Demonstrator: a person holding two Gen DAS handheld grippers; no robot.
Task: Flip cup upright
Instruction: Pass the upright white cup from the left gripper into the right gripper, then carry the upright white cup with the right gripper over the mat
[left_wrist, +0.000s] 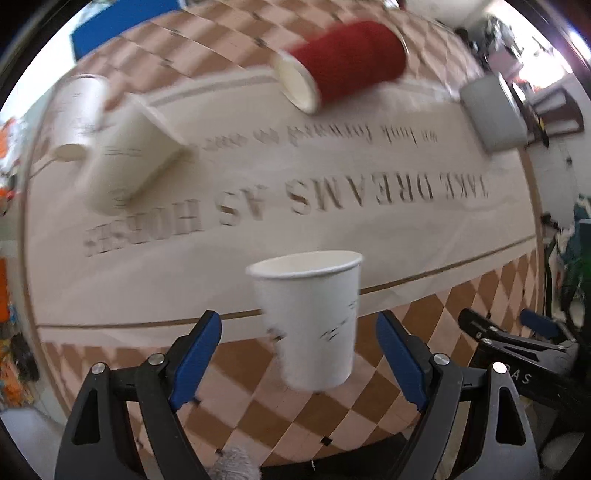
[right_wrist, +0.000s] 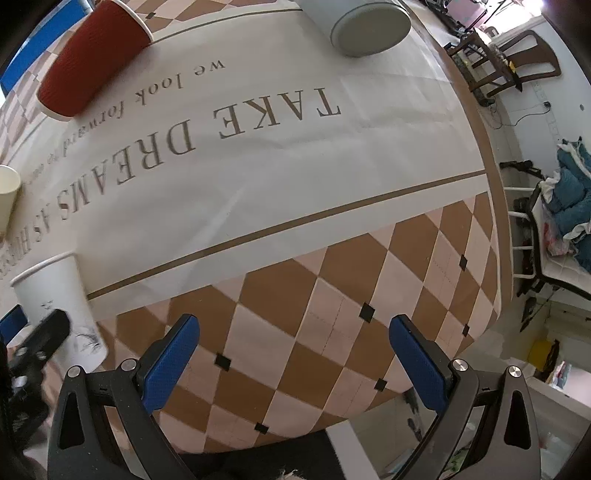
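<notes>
White paper cup (left_wrist: 310, 321) stands upright between my spread left claw (left_wrist: 299, 354); right claw (right_wrist: 295, 365) gapes empty; next, I judge, the toppled red cup (left_wrist: 340, 62).

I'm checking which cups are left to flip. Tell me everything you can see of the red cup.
The red ribbed paper cup lies on its side at the far part of the round table, across the cloth's printed lettering from both tongs. Its outer wall is dark red and corrugated; the rim and inside are white, and so is the edge of its base in the right wrist view. The open mouth faces the side where the white cups lie. It rests on the tablecloth alone; nothing else touches it, and it is blurred in the left view.
</notes>
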